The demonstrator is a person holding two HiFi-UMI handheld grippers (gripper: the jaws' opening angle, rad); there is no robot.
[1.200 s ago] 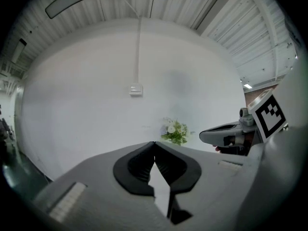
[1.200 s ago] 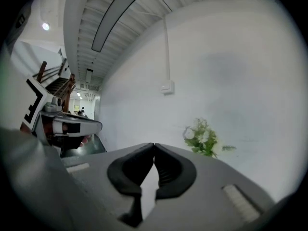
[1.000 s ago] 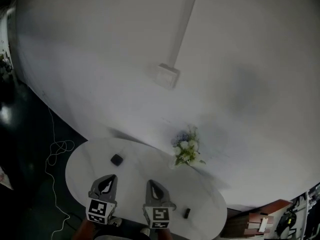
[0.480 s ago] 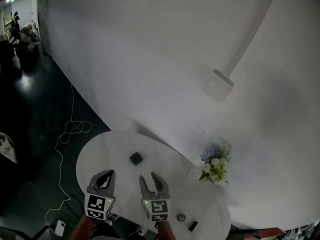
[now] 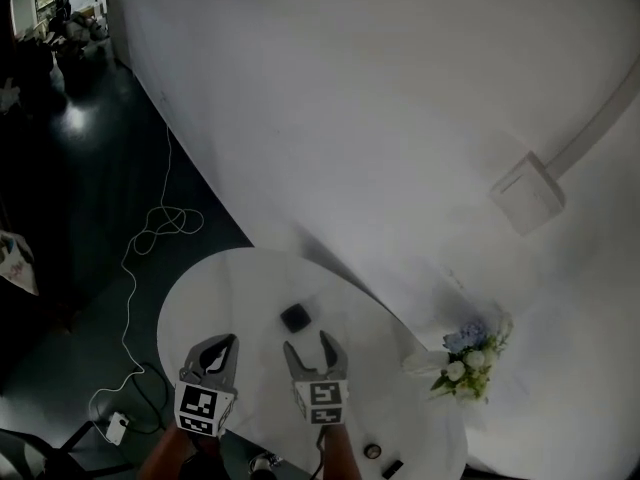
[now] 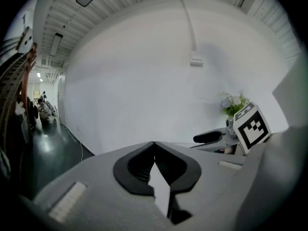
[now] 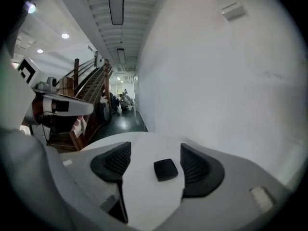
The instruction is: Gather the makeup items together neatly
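Toward twelve o'clock from the right gripper (image 5: 307, 348), near the middle of the round bench (image 5: 180, 303), lies a small black square compact (image 5: 295, 317). That gripper's fingers (image 7: 113, 160) have just been opening and stand wide apart. The right gripper view frames the compact (image 7: 166, 169) between them, but it lies ahead on the bench surface and no pad touches it. The left gripper (image 5: 224, 344), at nine o'clock of the right one, has its fingers closed tip to tip on nothing.

The compact is flat and low, so the likeliest slip is a shallow approach. The pads could ride over the lid or shove it toward the twelve o'clock rim by the wall instead of closing on its sides. It also sits turned at an angle to the fingers, so a corner pinch could spin it out of the grip.

Two more items, a small round piece (image 5: 372, 451) and a dark stick-like piece (image 5: 392, 466), sit at the bench's five o'clock edge. A careless nudge there would probably send them off the rim. The flowers (image 5: 468, 360) at three o'clock could be tipped by a wide carry.
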